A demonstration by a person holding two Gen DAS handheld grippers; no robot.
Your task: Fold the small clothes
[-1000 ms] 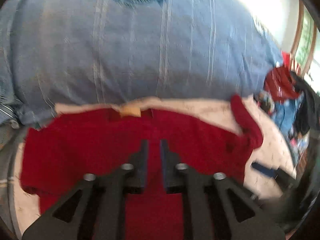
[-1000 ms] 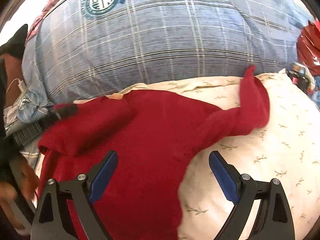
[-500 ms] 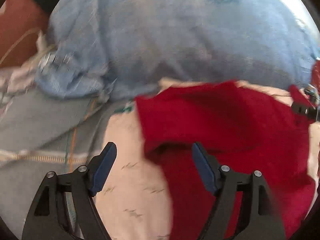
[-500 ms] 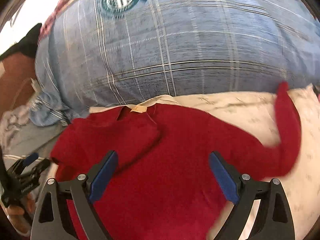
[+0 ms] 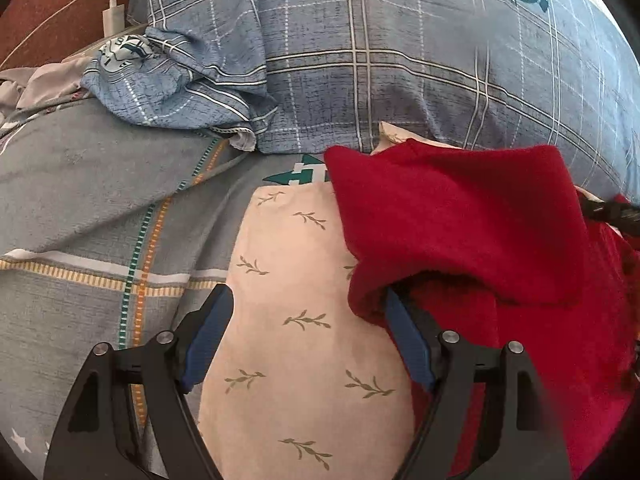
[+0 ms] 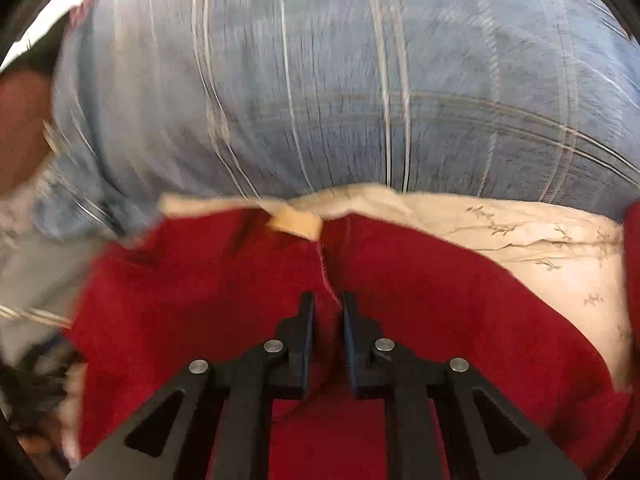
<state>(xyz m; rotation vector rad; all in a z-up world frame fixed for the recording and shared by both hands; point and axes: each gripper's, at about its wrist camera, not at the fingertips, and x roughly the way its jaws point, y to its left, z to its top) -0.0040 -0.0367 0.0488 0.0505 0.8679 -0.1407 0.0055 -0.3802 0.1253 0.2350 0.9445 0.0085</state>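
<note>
Left wrist view: left hand-held gripper [image 5: 308,322] spread wide, holding nothing. Its blue-padded right finger [image 5: 404,344] is tucked just under the folded-over edge of the red knit fleece garment [image 5: 460,220]; left finger sits over the cream leaf-print pillow [image 5: 296,280], clear of the garment. Garment lies on that pillow, on the right side of the view, with one flap doubled back over itself. Behind it a large blue plaid pillow [image 5: 400,48] with a round crest badge, touching the garment's far edge. Grey plaid bedsheet [image 5: 88,208] to the left, a crumpled blue plaid cloth [image 5: 172,88] on it, white charger with cable [image 5: 112,16] at the far left against a brown headboard.

Right wrist view (motion-blurred): right hand-held gripper [image 6: 327,312] narrowed to a slim gap, pinching a raised ridge of the red knit fleece garment [image 6: 420,280] near its middle. A tan neck label [image 6: 298,222] shows at the garment's far edge, next to the blue plaid pillow [image 6: 320,80]. Cream leaf-print pillow [image 6: 520,232] exposed to the right of the garment.
</note>
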